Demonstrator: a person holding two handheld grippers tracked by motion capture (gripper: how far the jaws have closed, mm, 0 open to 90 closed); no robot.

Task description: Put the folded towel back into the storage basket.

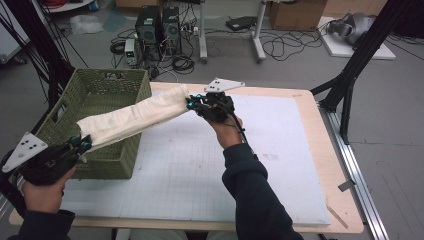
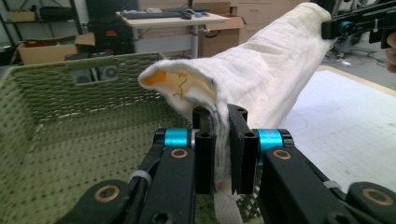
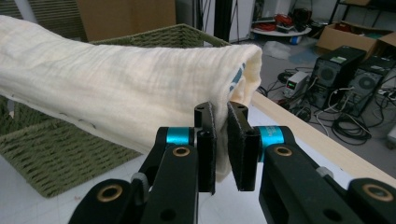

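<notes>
Grippers point(image 1: 82, 145) point(image 1: 192, 104) hold cloth point(image 1: 135, 117) above basket point(image 1: 107, 92).

Grey floor point(image 1: 400, 115) beyond the table point(image 1: 305, 102). Two black computer towers point(image 1: 159, 25) stand behind its far edge amid tangled cables point(image 1: 280, 47); white desk legs point(image 1: 259, 35) to their right, cardboard box point(image 1: 297, 14) farther right.

We note a cream cloth point(image 1: 135, 116) with a fine crinkled weave, orange inside one end and blue at the other. The woven basket point(image 1: 107, 95) is olive green. Black jaws carry cyan collars; the mat point(image 1: 210, 165) is white, faintly gridded.
</notes>
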